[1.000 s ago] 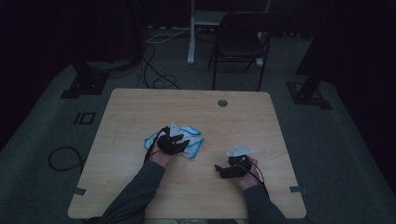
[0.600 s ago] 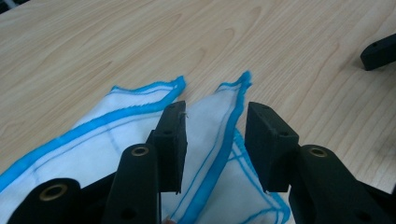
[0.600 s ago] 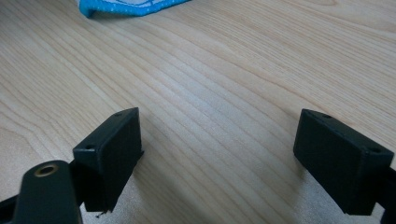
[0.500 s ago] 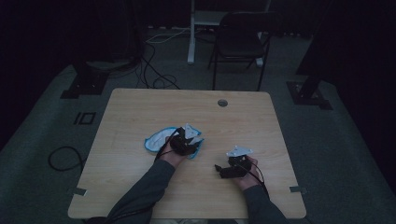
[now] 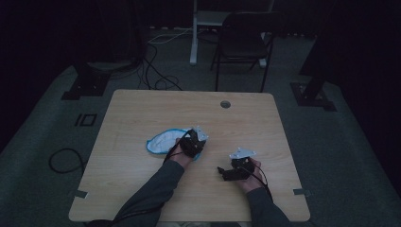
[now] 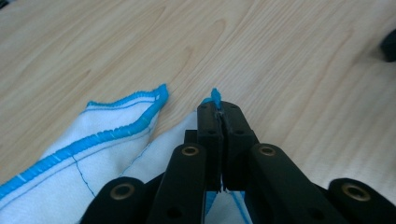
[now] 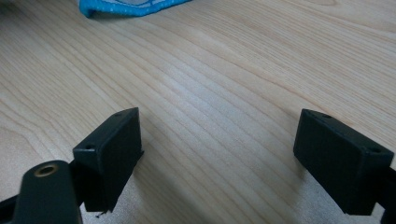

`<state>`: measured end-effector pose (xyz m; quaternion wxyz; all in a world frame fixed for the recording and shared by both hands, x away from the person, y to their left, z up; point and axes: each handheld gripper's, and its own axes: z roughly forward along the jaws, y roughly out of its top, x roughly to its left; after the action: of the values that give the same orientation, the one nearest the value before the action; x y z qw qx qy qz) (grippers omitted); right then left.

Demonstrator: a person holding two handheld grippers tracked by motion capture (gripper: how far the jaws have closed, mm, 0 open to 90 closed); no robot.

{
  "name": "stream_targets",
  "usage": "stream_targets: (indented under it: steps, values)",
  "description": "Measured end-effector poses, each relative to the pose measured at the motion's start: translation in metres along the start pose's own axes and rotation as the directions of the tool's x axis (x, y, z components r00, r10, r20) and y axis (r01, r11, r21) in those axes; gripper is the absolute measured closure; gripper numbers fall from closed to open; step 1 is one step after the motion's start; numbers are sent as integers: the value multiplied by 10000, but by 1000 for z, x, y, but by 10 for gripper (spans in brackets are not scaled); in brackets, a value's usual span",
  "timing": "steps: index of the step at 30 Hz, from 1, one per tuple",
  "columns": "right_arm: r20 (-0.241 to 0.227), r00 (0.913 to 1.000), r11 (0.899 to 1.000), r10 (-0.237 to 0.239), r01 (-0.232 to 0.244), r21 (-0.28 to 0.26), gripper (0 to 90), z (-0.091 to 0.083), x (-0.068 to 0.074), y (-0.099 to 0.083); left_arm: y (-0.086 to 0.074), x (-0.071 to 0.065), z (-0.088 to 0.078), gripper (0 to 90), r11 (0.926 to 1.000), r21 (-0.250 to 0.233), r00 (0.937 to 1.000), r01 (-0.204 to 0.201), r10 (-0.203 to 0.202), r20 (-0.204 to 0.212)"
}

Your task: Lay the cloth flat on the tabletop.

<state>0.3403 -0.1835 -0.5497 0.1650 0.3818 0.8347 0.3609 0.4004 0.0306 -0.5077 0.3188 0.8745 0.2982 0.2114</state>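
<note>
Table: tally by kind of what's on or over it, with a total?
Cloth, white with blue edging: 1
Grippers: 2, the left gripper shut on the cloth's edge, the right gripper open over bare wood
Total: 3

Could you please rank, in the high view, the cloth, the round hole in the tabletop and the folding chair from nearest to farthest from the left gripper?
From the left gripper:
1. The cloth, white with a blue hem, pinched in its jaws and lying to its left.
2. The round hole, up and to the right on the table.
3. The folding chair, beyond the table's far edge.
</note>
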Motion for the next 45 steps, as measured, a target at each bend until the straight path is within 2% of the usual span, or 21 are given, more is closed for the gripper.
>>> stream_targets:
  steps: [12, 16, 18, 24, 29, 34, 36, 37, 38, 40, 42, 45]
  values:
    - [2, 10000, 10000, 4, -4, -20, 152, 0, 0, 0, 12, 8, -37, 892, 9950, -966, 9992, 240, -209, 337]
    - [0, 10000, 10000, 21, -21, -19, 152, 0, 0, 0, 12, 8, -47, 892, 9925, -1157, 9982, 386, -331, 491]
    - [1, 10000, 10000, 12, -12, -18, 152, 0, 0, 0, 9, 8, -58, 892, 9898, -1332, 9969, 499, -414, 665]
    - [-2, 10000, 10000, 12, -12, -18, 152, 0, 0, 0, 4, 2, -73, 892, 9880, -1474, 9958, 452, -328, 854]
    - [-3, 10000, 10000, 11, -11, -29, 152, 0, 0, 0, -8, -7, -86, 893, 9853, -1657, 9956, 408, -261, 896]
    - [4, 10000, 10000, -9, 9, -21, 152, 0, 0, 0, -32, -19, -98, 892, 9852, -1622, 9934, 563, -390, 1077]
    - [-4, 10000, 10000, 24, -24, -12, 152, 0, 0, 0, -42, -24, -101, 892, 9861, -1543, 9924, 618, -443, 1148]
    - [-4, 10000, 10000, 24, -24, -12, 152, 0, 0, 0, -42, -24, -101, 892, 9861, -1543, 9924, 618, -443, 1148]
    - [1, 10000, 10000, 18, -18, -15, 152, 0, 0, 0, -52, -29, -104, 891, 9887, -1399, 9930, 547, -392, 1111]
    - [3, 10000, 10000, 20, -20, -21, 152, 0, 0, 0, -63, -32, -106, 891, 9885, -1342, 9909, 691, -524, 1240]
    - [6, 10000, 10000, 18, -18, -22, 152, 0, 0, 0, -73, -39, -107, 891, 9918, -1134, 9912, 583, -440, 1247]
    - [6, 10000, 10000, 17, -17, -21, 152, 0, 0, 0, -85, -45, -110, 891, 9928, -994, 9895, 665, -528, 1347]
